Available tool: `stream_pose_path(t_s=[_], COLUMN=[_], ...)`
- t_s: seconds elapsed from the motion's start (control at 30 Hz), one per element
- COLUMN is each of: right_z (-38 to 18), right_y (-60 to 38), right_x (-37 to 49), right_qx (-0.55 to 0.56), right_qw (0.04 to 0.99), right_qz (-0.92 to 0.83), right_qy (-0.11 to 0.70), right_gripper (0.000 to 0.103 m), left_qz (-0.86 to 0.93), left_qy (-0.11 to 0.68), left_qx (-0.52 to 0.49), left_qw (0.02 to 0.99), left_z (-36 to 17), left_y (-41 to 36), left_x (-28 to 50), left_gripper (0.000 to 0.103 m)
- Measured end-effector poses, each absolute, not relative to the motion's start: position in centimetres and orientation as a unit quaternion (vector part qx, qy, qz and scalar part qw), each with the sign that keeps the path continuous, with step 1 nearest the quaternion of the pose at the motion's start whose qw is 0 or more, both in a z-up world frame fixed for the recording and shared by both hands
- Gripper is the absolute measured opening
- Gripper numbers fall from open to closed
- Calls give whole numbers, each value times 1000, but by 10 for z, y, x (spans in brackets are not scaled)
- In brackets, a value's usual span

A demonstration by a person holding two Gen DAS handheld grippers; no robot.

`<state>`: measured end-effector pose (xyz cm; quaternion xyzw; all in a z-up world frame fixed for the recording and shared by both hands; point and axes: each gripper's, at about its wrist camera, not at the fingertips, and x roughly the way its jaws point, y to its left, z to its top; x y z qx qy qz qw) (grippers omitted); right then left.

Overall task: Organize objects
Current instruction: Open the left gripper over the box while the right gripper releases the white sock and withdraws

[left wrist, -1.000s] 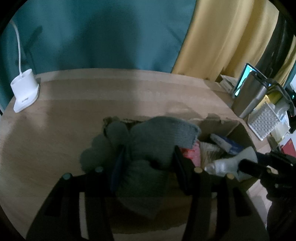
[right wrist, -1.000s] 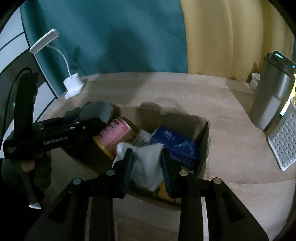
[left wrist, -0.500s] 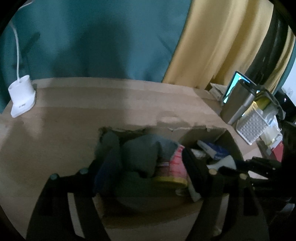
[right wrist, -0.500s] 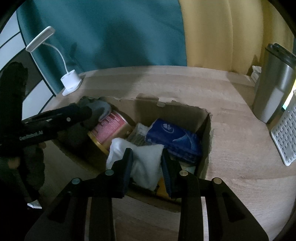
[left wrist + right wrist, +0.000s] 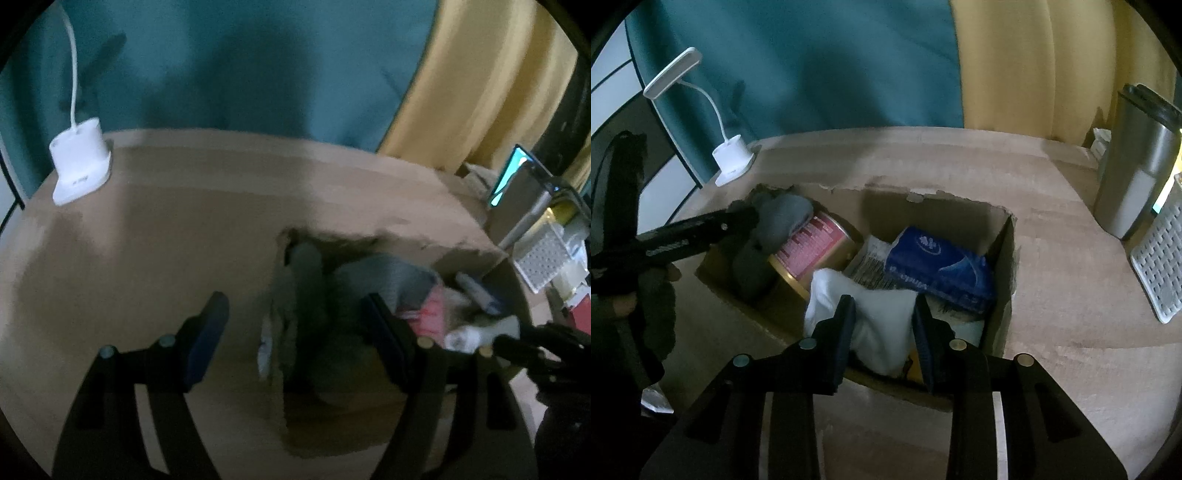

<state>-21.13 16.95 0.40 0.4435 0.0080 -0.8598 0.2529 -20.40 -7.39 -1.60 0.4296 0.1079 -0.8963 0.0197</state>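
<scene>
White sock [image 5: 882,325] clamped in right tongs [image 5: 882,321] over box [image 5: 1004,266]; left view: left tongs [image 5: 295,328] wide, empty.

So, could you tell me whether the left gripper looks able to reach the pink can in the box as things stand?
Probably not directly. The grey cloth lies over the pink can on the left gripper side of the cardboard box; only the can's right part shows. Its fingers stand open and empty.
</scene>
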Motion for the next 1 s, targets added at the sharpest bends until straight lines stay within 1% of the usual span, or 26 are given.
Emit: stream_pose_path(t_s=[0.2, 0.57, 0.77, 0.93, 1.0], right_z=[1, -1, -1, -2, -2], right_y=[171, 169, 165, 166, 166], right_x=[-212, -212, -210, -209, -208], right_qx=[447, 451, 451, 452, 454], right_qw=[254, 259, 258, 253, 249], right_qz=[-858, -854, -854, -855, -855], right_qy=[6, 12, 20, 17, 16], right_gripper=[33, 36, 41, 42, 46], left_qz=[-890, -891, -892, -895, -896], left_qy=[99, 93, 99, 99, 99], left_qx=[445, 443, 441, 435, 433], left_qw=[23, 15, 11, 7, 5], left_z=[-30, -32, -29, -25, -23], left_y=[-72, -71, -73, -72, -72], left_x=[-208, -211, -208, -202, -200], left_gripper=[76, 76, 76, 76, 76])
